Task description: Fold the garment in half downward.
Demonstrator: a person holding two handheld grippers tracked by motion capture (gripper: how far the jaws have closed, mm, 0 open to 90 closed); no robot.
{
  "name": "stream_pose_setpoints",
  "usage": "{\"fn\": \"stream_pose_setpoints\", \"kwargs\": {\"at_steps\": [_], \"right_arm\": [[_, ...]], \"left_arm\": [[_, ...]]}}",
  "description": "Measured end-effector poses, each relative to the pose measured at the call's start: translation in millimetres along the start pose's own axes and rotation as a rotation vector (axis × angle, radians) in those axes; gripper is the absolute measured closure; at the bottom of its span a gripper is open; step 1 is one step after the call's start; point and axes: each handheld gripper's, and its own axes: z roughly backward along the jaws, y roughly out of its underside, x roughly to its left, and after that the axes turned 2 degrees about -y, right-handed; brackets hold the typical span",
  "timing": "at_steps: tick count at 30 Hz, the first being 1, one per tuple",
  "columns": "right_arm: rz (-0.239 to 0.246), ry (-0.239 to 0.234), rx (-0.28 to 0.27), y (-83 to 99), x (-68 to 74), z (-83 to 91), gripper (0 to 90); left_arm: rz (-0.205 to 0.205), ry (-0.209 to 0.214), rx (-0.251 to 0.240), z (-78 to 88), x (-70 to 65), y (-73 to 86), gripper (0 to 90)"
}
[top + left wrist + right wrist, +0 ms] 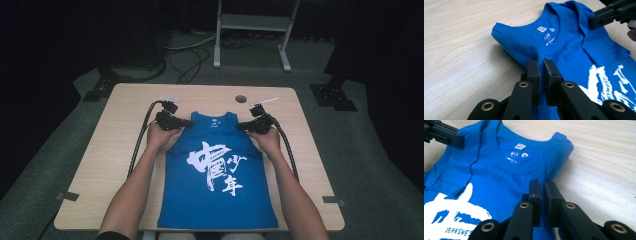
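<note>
A blue tank top with white printed characters lies flat on the wooden table, neck toward the far side. My left gripper is at its left shoulder strap. In the left gripper view the jaws are pinched together on the strap's fabric. My right gripper is at the right shoulder strap, and in the right gripper view its jaws are closed on the strap's edge. Each gripper view shows the other gripper's black tip on the opposite strap, the right gripper and the left gripper.
A round hole sits in the tabletop beyond the neckline. A grey metal stand and loose cables are on the floor behind the table. Bare wood lies left and right of the shirt.
</note>
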Motion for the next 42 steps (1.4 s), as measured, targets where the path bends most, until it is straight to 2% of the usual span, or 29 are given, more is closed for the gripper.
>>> {"fn": "stream_pose_setpoints", "kwargs": {"at_steps": [6,8,10,12,15,19,22,28,32,42], "right_arm": [[0.001,-0.038,-0.029,-3.6,4.4,9.5,85.6],[-0.002,-0.049,-0.044,-5.6,5.6,13.5,85.6],[-0.004,-0.058,-0.052,-8.9,7.0,17.2,85.6],[0.003,-0.061,-0.065,-13.6,9.1,21.4,85.6],[0.012,-0.080,-0.101,-21.4,12.9,29.7,85.6],[0.032,-0.104,-0.138,-27.8,17.6,41.8,85.6],[0.046,-0.139,-0.156,-26.1,20.8,48.5,85.6],[0.090,-0.193,-0.136,-12.8,25.3,52.3,85.6],[0.099,-0.235,-0.133,-3.7,26.2,54.3,85.6],[0.139,-0.299,-0.141,13.8,40.3,65.2,85.5]], "left_arm": [[-0.006,0.040,-0.035,13.1,-1.9,-6.4,85.3],[-0.003,0.054,-0.026,17.8,-1.2,-10.4,85.3],[-0.020,0.062,-0.028,22.9,-2.7,-16.1,85.2],[-0.029,0.073,-0.059,29.1,-4.6,-22.2,85.3],[-0.049,0.075,-0.063,38.2,-6.8,-33.6,85.2],[-0.069,0.106,-0.098,51.9,-10.8,-43.8,85.2],[-0.081,0.137,-0.092,56.7,-14.0,-41.9,85.2],[-0.097,0.184,-0.078,62.1,-20.1,-26.8,85.2],[-0.095,0.217,-0.079,66.1,-24.1,-18.6,85.2],[-0.126,0.256,-0.050,72.1,-42.5,-4.0,85.3]]}}
